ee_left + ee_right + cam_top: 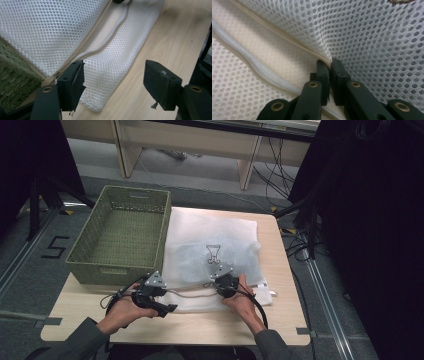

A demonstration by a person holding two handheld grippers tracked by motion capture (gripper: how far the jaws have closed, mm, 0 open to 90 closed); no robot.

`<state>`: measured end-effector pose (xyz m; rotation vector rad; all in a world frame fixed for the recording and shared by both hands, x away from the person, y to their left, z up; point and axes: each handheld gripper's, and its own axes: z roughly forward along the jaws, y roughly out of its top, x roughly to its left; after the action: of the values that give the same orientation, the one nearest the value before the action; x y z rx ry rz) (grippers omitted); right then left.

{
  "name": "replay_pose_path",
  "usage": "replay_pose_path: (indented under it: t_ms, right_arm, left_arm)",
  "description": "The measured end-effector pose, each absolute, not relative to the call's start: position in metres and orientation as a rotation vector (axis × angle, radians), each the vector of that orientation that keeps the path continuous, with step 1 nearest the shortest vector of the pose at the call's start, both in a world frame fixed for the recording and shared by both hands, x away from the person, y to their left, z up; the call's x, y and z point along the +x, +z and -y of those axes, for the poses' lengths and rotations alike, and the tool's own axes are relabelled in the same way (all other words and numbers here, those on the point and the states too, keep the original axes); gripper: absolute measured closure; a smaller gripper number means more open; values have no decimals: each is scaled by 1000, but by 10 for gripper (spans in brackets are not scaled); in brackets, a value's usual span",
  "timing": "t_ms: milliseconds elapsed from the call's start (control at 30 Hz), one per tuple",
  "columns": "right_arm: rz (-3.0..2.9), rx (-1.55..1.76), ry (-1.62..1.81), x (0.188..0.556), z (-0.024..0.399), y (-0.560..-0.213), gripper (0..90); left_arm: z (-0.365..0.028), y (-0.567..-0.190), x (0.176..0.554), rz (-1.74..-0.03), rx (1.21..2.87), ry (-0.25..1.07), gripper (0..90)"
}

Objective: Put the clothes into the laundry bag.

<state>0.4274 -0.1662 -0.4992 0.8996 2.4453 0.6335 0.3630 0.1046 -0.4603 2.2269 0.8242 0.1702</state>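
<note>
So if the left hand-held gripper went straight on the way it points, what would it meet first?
Probably the near corner of the white mesh bag: the left hand-held gripper stands open over it, though how far off is unclear.

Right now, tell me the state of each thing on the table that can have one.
Mesh laundry bag: lying flat on the table, zipper edge toward the person, partly open.
Green basket: upright, empty, beside the bag.
Left gripper: open, over the bag's corner, pressing on nothing.
Right gripper: shut on the bag's upper mesh edge at the zipper.
</note>
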Motion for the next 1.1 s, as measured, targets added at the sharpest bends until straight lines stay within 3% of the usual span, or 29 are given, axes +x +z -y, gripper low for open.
replay_pose_path:
  t_ms: [100,233,467,733,1100]
  right_arm:
    - [-2433,923,641,427,167,-500,835]
    - [-2437,979,717,424,170,-494,641]
    - [-2414,1066,933,409,193,-471,428]
    - [-2284,1216,1090,398,221,-451,364]
    - [-2214,1321,1150,394,244,-450,316]
  left_arm:
    - [-106,-461,364,-830,2228,174,320]
    - [-106,-460,363,-838,2213,174,316]
    - [-111,-457,362,-828,2202,192,306]
    - [-118,-455,362,-851,2168,210,297]
    - [-120,-457,362,-845,2150,205,281]
